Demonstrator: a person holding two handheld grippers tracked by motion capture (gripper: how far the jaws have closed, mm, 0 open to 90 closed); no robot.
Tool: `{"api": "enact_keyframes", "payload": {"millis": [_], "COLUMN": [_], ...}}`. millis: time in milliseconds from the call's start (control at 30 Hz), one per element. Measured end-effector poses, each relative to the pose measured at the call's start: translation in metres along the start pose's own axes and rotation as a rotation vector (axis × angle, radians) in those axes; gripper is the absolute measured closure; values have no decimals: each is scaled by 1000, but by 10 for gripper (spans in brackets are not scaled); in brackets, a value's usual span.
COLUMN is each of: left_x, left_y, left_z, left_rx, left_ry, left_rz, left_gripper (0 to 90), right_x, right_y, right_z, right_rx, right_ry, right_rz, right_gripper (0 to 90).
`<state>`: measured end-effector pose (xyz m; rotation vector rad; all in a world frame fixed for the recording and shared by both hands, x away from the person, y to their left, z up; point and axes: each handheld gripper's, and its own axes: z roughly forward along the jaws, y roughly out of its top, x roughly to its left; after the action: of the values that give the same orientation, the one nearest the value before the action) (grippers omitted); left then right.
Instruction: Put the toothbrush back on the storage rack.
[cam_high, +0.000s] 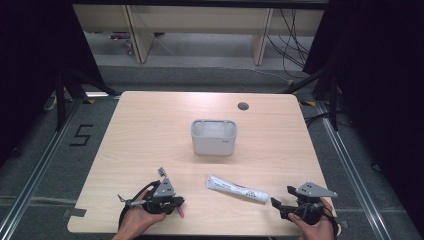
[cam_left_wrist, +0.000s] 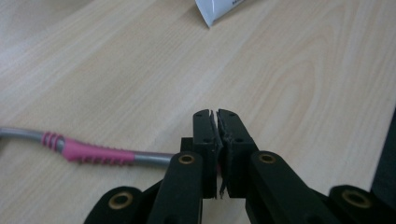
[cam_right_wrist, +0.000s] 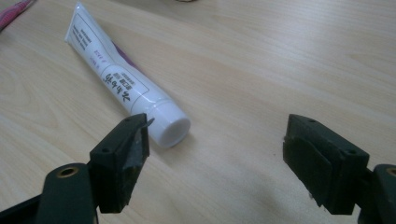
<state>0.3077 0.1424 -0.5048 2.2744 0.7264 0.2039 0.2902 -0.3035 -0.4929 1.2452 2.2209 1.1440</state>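
Observation:
My left gripper (cam_high: 178, 203) is at the table's near left, jaws shut on a toothbrush (cam_left_wrist: 93, 151) with a grey handle and a pink ribbed grip. The handle runs leftward from the jaws in the left gripper view, low over the wood. Its pink end (cam_high: 180, 213) pokes out beside the gripper. A white toothpaste tube (cam_high: 237, 190) lies flat between the two grippers. My right gripper (cam_right_wrist: 218, 128) is open at the near right, and the tube's white cap (cam_right_wrist: 173, 128) lies just ahead of its left jaw, not touched.
A pale grey rectangular holder (cam_high: 214, 137) stands upright in the middle of the wooden table (cam_high: 150, 130). A round cable hole (cam_high: 243, 106) sits near the far edge. Both hands rest at the near edge.

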Motion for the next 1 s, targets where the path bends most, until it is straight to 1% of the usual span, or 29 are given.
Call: {"api": "enact_keyframes", "payload": {"millis": [33, 67, 100, 200, 233, 300, 333, 400, 433, 467, 500, 533, 567, 600, 633, 700, 733, 800, 867, 933, 967, 1000], "left_x": [-1, -1, -1, 0, 0, 1, 2, 4, 6, 6, 7, 7, 8, 9, 11, 12, 12, 14, 15, 19, 20, 21], "left_y": [-3, -4, -6, -10, -12, -14, -15, -18, -19, -20, -21, -21, -23, -23, -25, -26, -26, -25, -25, -25, -25, -25], "left_z": [-2, -5, -6, -11, -13, -15, -17, -21, -23, -24, -25, -25, -27, -27, -29, -29, -31, -32, -33, -35, -35, -36], "left_rx": [-5, -2, -2, 4, 2, 3, 2, 0, 0, 6, 8, 8, 22, 19, 23, 23, 22, 22, 23, 27, 21, 21], "left_ry": [3, 3, 5, 8, 4, 3, 10, 19, 32, 29, 37, 37, 49, 39, 54, 58, 60, 80, 78, 97, 91, 100], "left_rz": [-2, 4, -1, 2, -3, -1, -2, -6, -4, -2, 8, 8, 19, 19, 17, 16, 12, 20, 14, 13, 9, 4], "left_gripper": [857, 858, 857, 858, 858, 857, 856, 856, 856, 858, 858, 864, 866, 866, 867, 868, 867, 867, 866, 861, 858, 850], "right_x": [0, 0, 0, -1, 0, 0, -1, -1, 0, 0, 0, 0, -1, -1, 0, 0, -1, 0, -1, -1, -1, -1], "right_y": [0, 0, 0, 0, 0, 0, 0, 0, 0, 0, 0, 0, 0, 0, 0, 0, 0, 0, 0, 0, 0, 0], "right_z": [0, 0, 0, 0, 0, 0, 1, 1, 1, 0, 1, 1, 1, 1, 0, 1, 1, 1, 1, 1, 0, 0], "right_rx": [1, 2, 5, 1, 4, 3, 1, 4, 7, 9, 7, 7, 4, 4, 7, 5, -3, 2, -1, -3, 4, 1], "right_ry": [1, -1, -2, -2, -4, -5, -4, -1, -4, -8, -10, -10, 1, 1, -4, -2, 5, 1, 1, 5, 6, 6], "right_rz": [-3, -1, 5, 3, 11, 8, 2, 9, 10, 11, 9, 9, 12, 12, 17, 15, 3, 13, 7, 10, 7, 4], "right_gripper": [238, 238, 238, 238, 238, 238, 238, 238, 238, 238, 238, 238, 238, 238, 238, 238, 237, 238, 238, 237, 238, 238]}}
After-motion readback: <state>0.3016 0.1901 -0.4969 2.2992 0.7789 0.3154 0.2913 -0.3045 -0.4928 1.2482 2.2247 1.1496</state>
